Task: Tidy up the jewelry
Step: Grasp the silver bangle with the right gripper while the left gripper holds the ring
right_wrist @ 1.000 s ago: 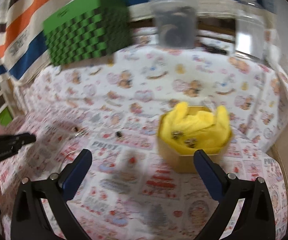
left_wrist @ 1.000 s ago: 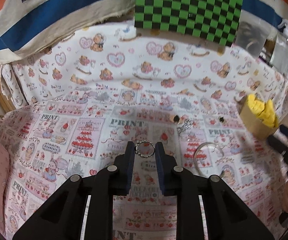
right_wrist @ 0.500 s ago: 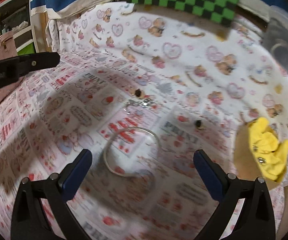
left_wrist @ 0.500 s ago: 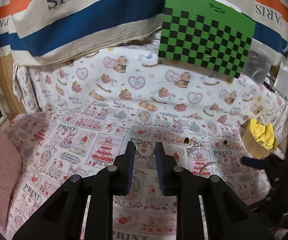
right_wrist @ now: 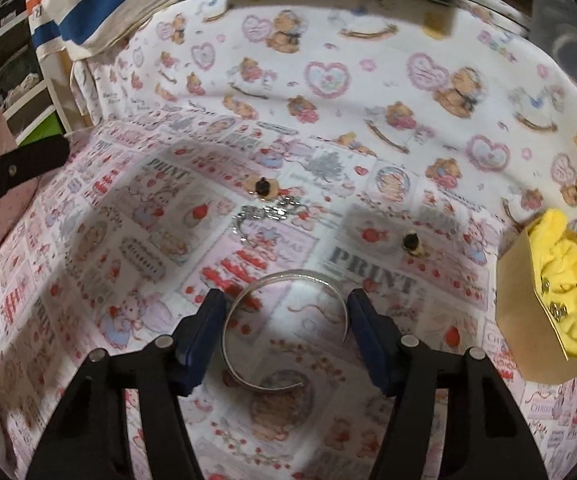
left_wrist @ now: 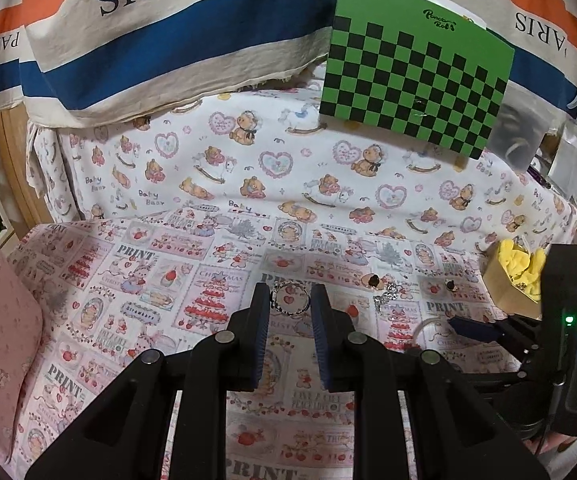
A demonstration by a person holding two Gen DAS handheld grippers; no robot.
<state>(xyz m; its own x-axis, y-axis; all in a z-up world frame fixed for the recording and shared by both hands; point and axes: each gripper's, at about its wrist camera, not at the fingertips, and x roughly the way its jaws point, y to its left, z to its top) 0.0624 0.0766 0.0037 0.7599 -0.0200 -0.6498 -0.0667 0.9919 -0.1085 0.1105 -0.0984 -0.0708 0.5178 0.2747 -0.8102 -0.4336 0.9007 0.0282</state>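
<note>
The left claw point(left_wrist: 289, 304) is clenched on a small silver beaded ring point(left_wrist: 291, 299), pinched between its blue pads at the very tips. Against a second ago the patterned cloth-covered surface point(left_wrist: 168, 280) sits lower and farther beneath this claw, so the ring has been carried up off the cloth and is now held in the air, by the look of it ready to travel.

The right claw point(right_wrist: 284, 320) has changed more. A second ago it faced the tan cardboard box lined with yellow cloth point(right_wrist: 544, 320) with its jaws spread wide; now it has swung down over the thin open silver bangle point(right_wrist: 284, 320), and its jaws have narrowed until the blue pads flank the bangle's two sides. The left pad looks close to touching the band, the right pad just beside the band's open end, so the claw is released but bracketing. The bangle lies flat on the cloth between the fingers.

Ahead of the right claw lie a crumpled silver chain point(right_wrist: 268, 212) and two small dark studs point(right_wrist: 262, 187), one either side of the chain. The box stands to the right of the claw, already holding a few small pieces.

The judgement: one piece is lifted, a second is about to be gripped, and both look bound for the box
</note>
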